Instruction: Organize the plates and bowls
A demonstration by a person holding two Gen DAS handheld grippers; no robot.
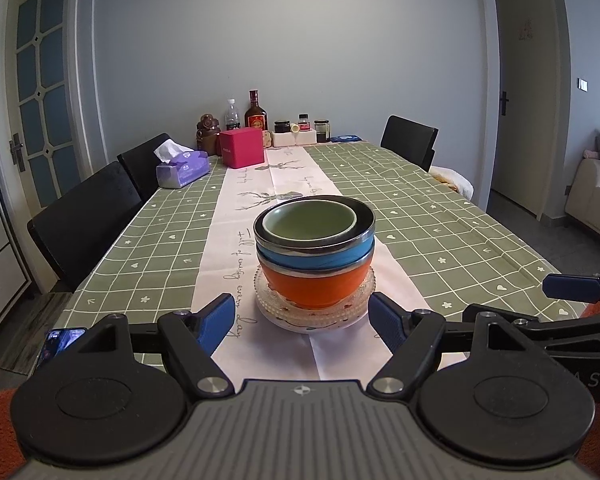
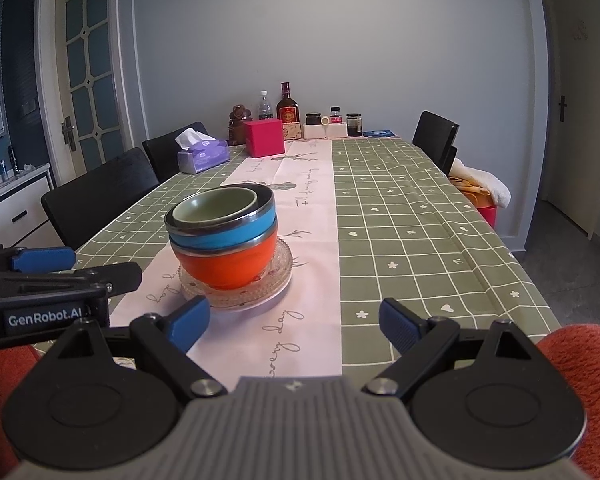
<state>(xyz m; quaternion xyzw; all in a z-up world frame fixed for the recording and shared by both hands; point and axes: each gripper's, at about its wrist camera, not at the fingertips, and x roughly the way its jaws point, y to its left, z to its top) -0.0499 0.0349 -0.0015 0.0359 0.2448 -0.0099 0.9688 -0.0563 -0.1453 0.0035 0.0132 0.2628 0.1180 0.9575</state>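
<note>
Bowls (image 1: 314, 256) stacked on glass plates (image 1: 268, 300), left tool (image 1: 302, 320) and right tool (image 2: 294, 322) spread wide, empty.

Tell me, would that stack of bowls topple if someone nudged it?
Probably it would wobble. The green bowl sits loosely nested in the blue bowl, above the orange bowl. The beaded glass plate underneath looks smooth, so the stack might slide; all seem breakable.

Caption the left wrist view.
Open left gripper faces nested green, blue and orange bowls on stacked plates.
</note>
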